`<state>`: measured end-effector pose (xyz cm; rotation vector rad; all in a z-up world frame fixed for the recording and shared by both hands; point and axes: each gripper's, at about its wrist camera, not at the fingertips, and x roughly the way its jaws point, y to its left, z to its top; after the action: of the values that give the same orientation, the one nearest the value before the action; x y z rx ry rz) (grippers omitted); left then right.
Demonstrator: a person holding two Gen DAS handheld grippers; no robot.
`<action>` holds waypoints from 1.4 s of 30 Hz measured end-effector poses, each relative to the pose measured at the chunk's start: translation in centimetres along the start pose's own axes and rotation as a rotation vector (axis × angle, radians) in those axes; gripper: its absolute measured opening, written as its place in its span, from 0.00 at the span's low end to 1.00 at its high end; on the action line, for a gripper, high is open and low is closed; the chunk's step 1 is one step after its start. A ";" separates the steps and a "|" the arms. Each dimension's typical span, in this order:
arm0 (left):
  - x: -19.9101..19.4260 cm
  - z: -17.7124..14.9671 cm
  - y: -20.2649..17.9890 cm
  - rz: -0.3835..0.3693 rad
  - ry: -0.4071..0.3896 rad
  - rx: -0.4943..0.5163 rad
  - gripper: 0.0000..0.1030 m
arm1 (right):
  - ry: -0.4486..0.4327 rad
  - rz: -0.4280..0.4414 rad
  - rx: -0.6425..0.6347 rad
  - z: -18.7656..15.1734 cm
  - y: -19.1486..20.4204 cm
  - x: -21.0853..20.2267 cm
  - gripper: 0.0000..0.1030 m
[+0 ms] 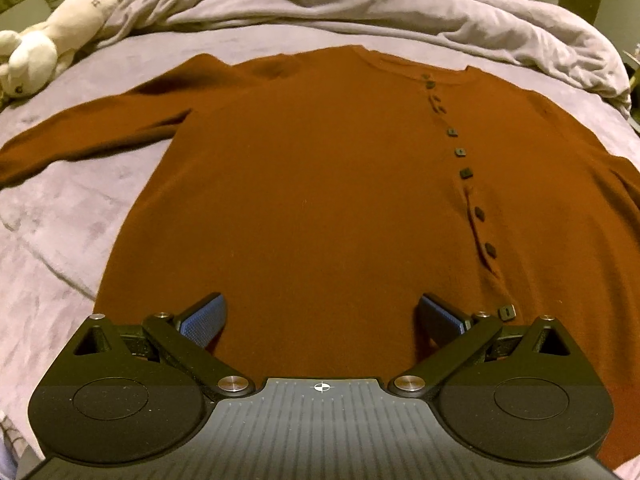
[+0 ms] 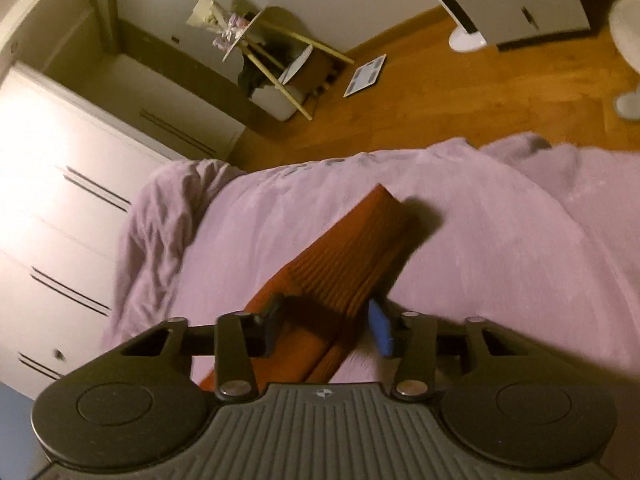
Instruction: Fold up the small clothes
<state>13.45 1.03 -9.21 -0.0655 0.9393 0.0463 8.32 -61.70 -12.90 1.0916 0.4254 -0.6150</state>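
Lying beside cardigan (image 1: 320, 180): plush toy (image 1: 36, 48), rumpled duvet (image 1: 360, 4).

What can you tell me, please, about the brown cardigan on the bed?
The cardigan is rust-brown knit, lying flat, front up, on the lilac blanket, sleeves spread, with dark square buttons down its placket. The open left gripper hovers at its hem. The ribbed cuff lies between the fingers of the right gripper, not pinched.

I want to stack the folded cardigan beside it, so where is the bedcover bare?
Bare bedcover lies left of the cardigan, below its spread sleeve, and around the cuff near the bed's end. The rumpled duvet and plush toy crowd the head.
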 end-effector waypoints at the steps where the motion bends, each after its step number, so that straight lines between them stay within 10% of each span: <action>1: 0.0 0.1 0.2 -0.002 0.001 0.000 1.00 | -0.003 -0.006 -0.014 0.6 0.1 0.1 0.28; 3: 0.0 0.3 0.5 -0.006 0.001 -0.004 1.00 | -0.003 -0.018 -0.034 1.3 0.6 0.3 0.11; 8: -1.1 0.9 1.6 0.044 -0.082 -0.010 1.00 | -0.078 0.002 -0.209 1.2 5.9 -2.0 0.06; 16: -3.2 4.1 2.1 -0.116 -0.204 -0.055 1.00 | 0.137 0.487 -0.771 -12.0 23.7 -5.0 0.07; 18: -3.3 5.1 2.1 -0.183 -0.222 -0.081 1.00 | 0.261 0.556 -0.869 -16.9 25.6 -5.2 0.23; 24: -0.8 8.1 -0.1 -0.381 -0.176 -0.063 1.00 | 0.424 0.469 -0.869 -23.5 22.7 -3.5 0.33; 30: 5.3 10.7 -4.2 -0.570 -0.004 -0.120 1.00 | 0.453 0.330 -0.739 -22.6 17.3 -1.7 0.33; 42: 11.6 10.8 -7.9 -0.740 0.219 -0.231 0.80 | 0.455 0.362 -0.613 -21.4 13.2 -2.1 0.36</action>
<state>29.54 -5.89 -11.92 -0.6377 1.0759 -0.5473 14.84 -37.37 -11.34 0.6787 0.7312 0.1017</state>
